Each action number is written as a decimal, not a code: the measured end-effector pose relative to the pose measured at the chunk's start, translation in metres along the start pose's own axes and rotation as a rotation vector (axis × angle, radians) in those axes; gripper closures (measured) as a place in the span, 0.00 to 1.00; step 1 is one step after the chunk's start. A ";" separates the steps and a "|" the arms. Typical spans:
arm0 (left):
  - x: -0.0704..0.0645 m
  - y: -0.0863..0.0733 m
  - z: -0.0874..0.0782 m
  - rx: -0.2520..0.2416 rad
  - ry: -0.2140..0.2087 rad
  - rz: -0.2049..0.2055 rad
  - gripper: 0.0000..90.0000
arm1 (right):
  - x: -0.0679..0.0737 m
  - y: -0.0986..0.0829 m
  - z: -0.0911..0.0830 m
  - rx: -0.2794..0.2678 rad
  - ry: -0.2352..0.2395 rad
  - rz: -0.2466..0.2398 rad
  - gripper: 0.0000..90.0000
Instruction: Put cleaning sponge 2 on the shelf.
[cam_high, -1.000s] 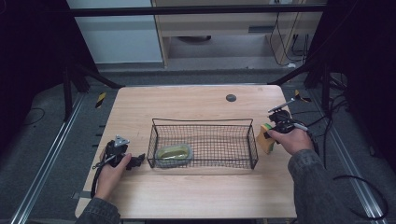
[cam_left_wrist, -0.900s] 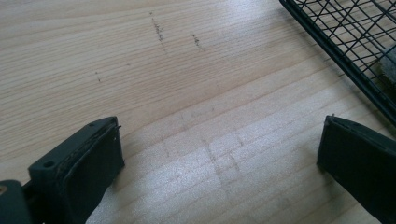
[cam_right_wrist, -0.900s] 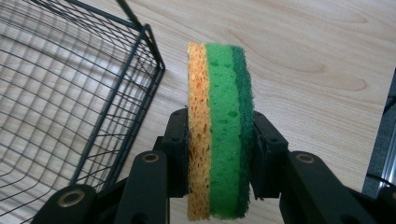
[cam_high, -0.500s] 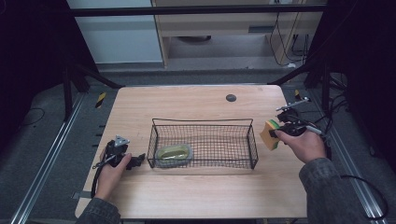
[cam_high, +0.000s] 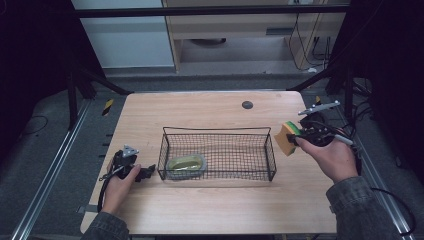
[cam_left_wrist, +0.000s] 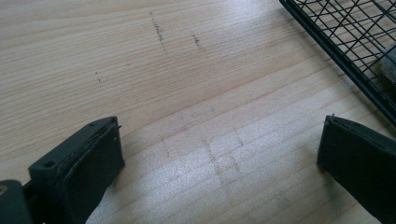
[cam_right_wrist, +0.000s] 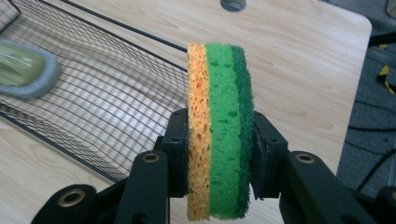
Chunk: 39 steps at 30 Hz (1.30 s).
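1. The bottom of the sponge (cam_right_wrist: 218, 130) runs out of the right gripper view, so its lower end is cut off; its top edge stands clear above the jaws.
2. In the high view the right gripper (cam_high: 295, 139) is largely covered by the person's right hand (cam_high: 332, 157), and only the sponge (cam_high: 286, 138) poking out toward the wire basket (cam_high: 220, 131) is easy to read.
3. The left gripper view cuts the basket (cam_left_wrist: 345, 42) down to 1 corner at the upper right, with a blurred grey edge behind the mesh that I cannot identify from there.
4. The green, grey-rimmed dish (cam_high: 186, 165) lies inside the basket at its left end; in the right gripper view it (cam_right_wrist: 23, 67) is cropped by the left border.
5. The sponge has 3 layers: orange, bright green and a dark green scouring face. It is held on edge, long axis running up from the jaws, flat faces pressed by the pads.
6. It hangs in the air just beside the basket's right end wall, above the wooden table (cam_high: 210, 107), outside the basket.
7. The right gripper is closed on the sponge, 1 jaw on the orange face and 1 on the dark green.
8. The left gripper (cam_left_wrist: 219, 163) rests on the table near the basket's left end, held by the left hand (cam_high: 120, 185), jaws spread wide with bare wood between them.
9. A small dark round spot (cam_high: 247, 104) sits on the table's far side.
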<state>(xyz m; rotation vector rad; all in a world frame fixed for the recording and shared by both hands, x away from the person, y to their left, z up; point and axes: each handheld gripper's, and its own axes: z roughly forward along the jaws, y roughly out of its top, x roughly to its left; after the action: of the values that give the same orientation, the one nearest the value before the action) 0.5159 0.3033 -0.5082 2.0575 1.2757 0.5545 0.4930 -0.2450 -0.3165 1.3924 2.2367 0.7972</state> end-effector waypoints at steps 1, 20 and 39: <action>0.000 0.000 0.000 0.000 0.000 0.000 0.00 | 0.003 0.002 -0.001 -0.009 0.004 -0.010 0.72; 0.000 0.000 0.000 0.000 0.000 0.000 0.00 | 0.047 0.021 0.022 0.008 0.049 -0.097 0.72; 0.000 0.000 0.000 0.000 -0.001 0.001 0.00 | 0.053 0.016 0.046 0.057 0.054 -0.120 0.72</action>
<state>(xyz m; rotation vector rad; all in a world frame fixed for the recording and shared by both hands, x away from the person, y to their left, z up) 0.5161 0.3034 -0.5082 2.0582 1.2745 0.5543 0.5076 -0.1797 -0.3425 1.2619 2.3760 0.7444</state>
